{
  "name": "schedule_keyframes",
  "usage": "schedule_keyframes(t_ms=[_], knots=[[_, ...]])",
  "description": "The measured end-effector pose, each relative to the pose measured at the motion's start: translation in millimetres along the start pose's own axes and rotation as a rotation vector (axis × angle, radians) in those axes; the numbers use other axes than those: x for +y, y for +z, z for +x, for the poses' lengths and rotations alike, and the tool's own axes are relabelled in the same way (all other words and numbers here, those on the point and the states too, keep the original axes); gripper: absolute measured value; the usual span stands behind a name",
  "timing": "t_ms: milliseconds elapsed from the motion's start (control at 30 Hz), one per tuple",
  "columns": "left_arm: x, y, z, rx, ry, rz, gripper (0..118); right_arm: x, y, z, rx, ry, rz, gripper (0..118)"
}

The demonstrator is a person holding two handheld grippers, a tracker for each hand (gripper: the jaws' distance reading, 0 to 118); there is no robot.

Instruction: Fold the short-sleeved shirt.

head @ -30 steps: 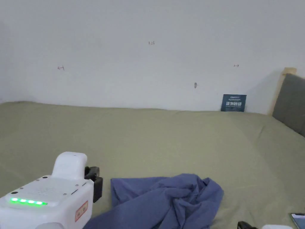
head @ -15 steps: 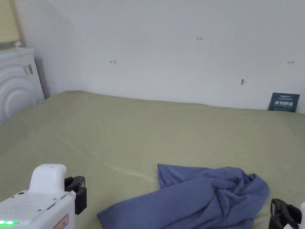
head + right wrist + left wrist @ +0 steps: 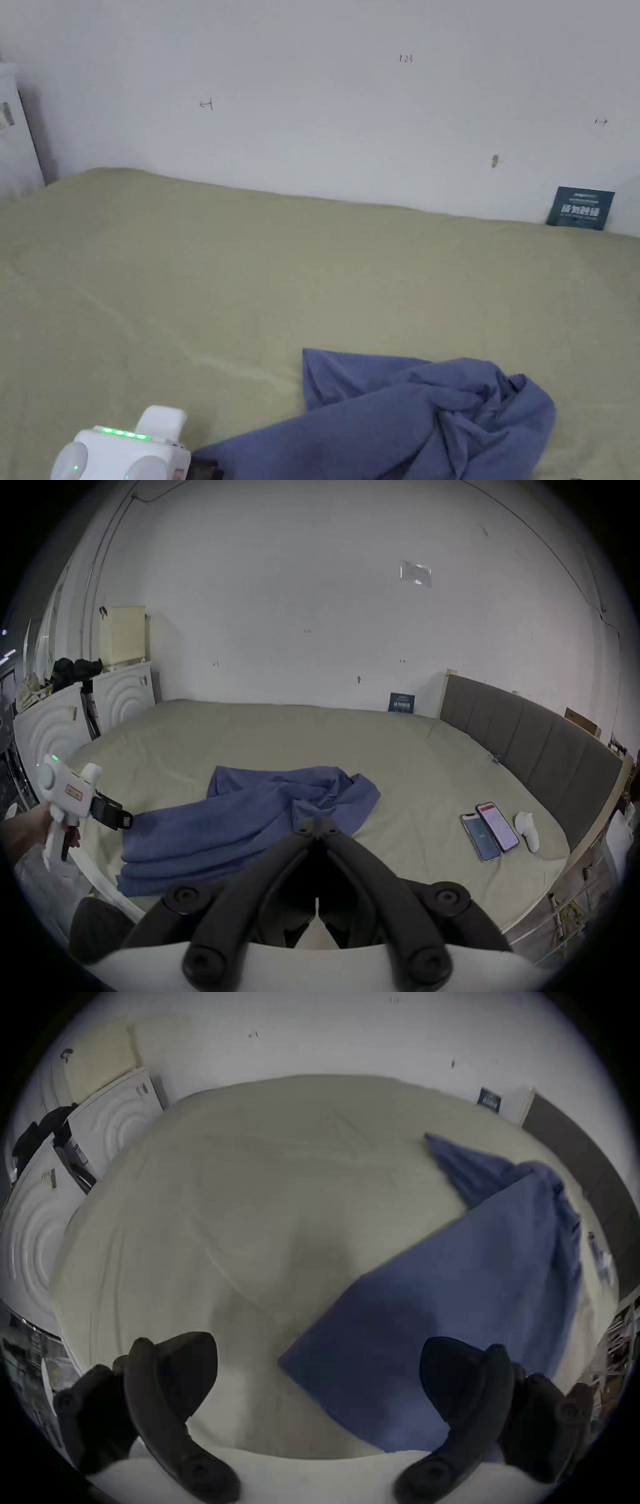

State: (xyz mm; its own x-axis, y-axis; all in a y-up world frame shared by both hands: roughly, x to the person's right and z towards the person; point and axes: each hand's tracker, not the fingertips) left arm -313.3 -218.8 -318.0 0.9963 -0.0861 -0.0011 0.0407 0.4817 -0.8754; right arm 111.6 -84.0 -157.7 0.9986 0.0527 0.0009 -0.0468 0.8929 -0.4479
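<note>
The crumpled blue cotton short-sleeved shirt [image 3: 400, 419] lies on the near part of the wide bed with the olive-green sheet [image 3: 312, 281], not yet folded; I judge it was put there because the flat, open sheet gives room to spread it. Its long axis runs from the near left to the far right: a smoother flat part reaches toward the near left, and the bunched, wrinkled part is at the right end. The left tool [image 3: 318, 1394] has its jaws wide apart, low over the sheet, with the near-left corner of the shirt between them but not touched; probably it is held so to take this corner. The right tool [image 3: 317, 823] has its jaws together and holds nothing, waiting near the shirt's right side. 2 dark smartphones [image 3: 490, 830] lie well apart to the right.
</note>
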Motion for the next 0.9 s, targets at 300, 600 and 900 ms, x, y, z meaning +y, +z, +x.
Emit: schedule_keyframes(t_ms=[300,600,900], knots=[[-10,28,8,-0.071,0.024,0.074,1,8,-99,56,-0.055,0.053,-0.160,0],[-8,25,1,-0.140,0.078,0.035,1,41,-285,135,-0.033,-0.006,-0.367,3],[-2,23,12,-0.108,0.027,0.025,2,22,-355,126,-0.034,0.111,-0.543,101]])
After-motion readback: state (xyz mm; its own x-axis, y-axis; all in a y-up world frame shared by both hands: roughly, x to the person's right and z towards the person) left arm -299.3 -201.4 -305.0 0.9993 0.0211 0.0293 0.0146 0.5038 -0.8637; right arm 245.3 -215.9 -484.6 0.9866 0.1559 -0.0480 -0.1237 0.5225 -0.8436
